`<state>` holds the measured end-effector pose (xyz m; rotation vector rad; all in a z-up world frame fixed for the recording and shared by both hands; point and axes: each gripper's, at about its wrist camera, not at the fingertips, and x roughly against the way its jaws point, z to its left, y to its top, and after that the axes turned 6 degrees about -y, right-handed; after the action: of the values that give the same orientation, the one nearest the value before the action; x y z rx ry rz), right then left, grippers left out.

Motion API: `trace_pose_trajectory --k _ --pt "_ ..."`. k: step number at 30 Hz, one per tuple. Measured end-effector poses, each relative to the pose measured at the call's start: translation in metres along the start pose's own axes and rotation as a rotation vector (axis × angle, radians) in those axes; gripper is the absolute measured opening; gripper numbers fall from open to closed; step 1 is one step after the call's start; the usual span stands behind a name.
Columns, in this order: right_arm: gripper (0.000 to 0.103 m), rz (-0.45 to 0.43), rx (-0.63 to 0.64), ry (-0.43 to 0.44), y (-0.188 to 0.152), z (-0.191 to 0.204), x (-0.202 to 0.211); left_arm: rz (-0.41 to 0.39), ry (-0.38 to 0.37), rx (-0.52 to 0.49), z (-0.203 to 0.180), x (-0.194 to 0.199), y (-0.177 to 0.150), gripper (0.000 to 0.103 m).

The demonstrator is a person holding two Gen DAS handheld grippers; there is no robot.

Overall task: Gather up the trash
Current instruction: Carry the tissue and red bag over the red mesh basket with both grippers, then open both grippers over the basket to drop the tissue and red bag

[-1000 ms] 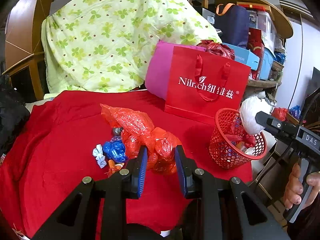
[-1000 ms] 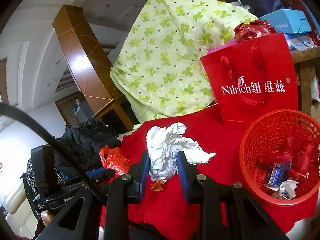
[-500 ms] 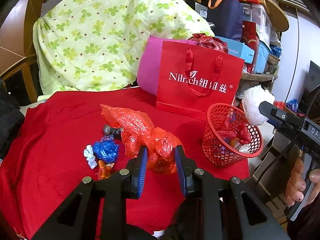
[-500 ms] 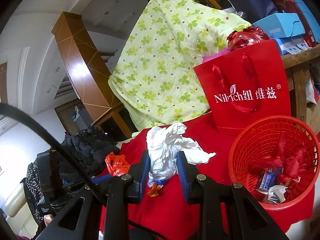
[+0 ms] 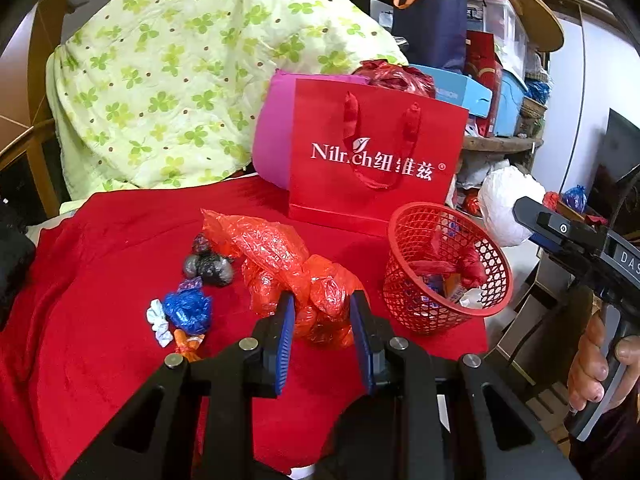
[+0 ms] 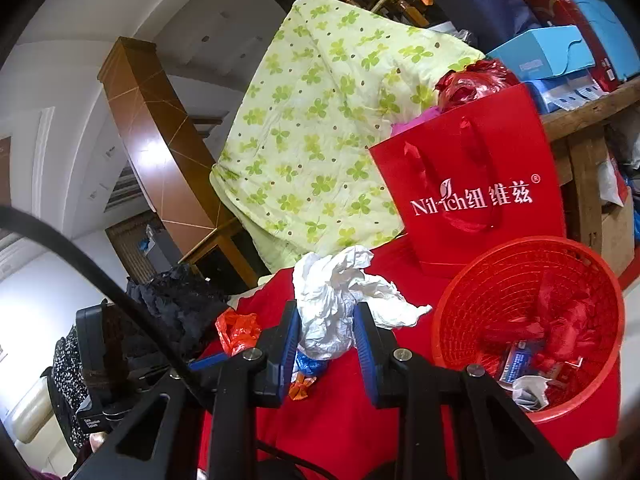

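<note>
- Two grippers: the left gripper [image 5: 322,336] squeezes a crinkly orange bag [image 5: 288,264] left of the basket [image 5: 404,304].
- The right gripper [image 6: 326,340] pinches crumpled white paper [image 6: 336,300], hiding wrappers behind it.

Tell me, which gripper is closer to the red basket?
Right. The right gripper, shut on white crumpled paper, sits just beside the red basket. The left gripper holds the orange plastic bag farther away.

Left gripper [image 5: 323,338]: black angular frame, blue ribbed pads [image 5: 285,344] inside its two fingers, round silver screws [image 5: 248,344] behind the pads. Right gripper [image 6: 326,338]: same build, with a black cable [image 6: 100,276] arcing behind its left finger and white "DAS" lettering [image 5: 629,261] on its body.
</note>
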<state>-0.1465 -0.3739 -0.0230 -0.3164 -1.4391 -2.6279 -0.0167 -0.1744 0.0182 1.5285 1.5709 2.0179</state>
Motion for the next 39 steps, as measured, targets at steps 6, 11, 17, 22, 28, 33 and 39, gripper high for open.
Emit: trace_pose_trajectory --k 6,11,17,22,28,33,39 --pt "0.03 -0.023 -0.022 -0.021 0.004 -0.015 0.01 0.009 -0.019 -0.024 -0.015 -0.008 0.005 0.03" --pt "0.03 -0.049 -0.05 -0.045 0.009 -0.031 0.021 0.013 -0.047 -0.04 -0.028 -0.015 0.012 0.03" --pt "0.03 -0.082 -0.098 -0.08 0.014 -0.058 0.036 0.005 -0.111 -0.065 -0.05 -0.027 0.023 0.03" --pt "0.03 -0.095 -0.17 -0.086 0.015 -0.085 0.046 0.001 -0.163 -0.099 -0.073 -0.041 0.031 0.03" --pt "0.03 -0.106 -0.228 -0.107 0.014 -0.112 0.056 0.027 -0.211 -0.139 -0.102 -0.066 0.04 0.03" --pt "0.03 -0.102 -0.269 -0.121 0.011 -0.132 0.06 0.049 -0.24 -0.164 -0.122 -0.088 0.043 0.03" --pt "0.03 -0.074 -0.333 -0.126 0.007 -0.156 0.05 0.088 -0.257 -0.174 -0.133 -0.121 0.042 0.032"
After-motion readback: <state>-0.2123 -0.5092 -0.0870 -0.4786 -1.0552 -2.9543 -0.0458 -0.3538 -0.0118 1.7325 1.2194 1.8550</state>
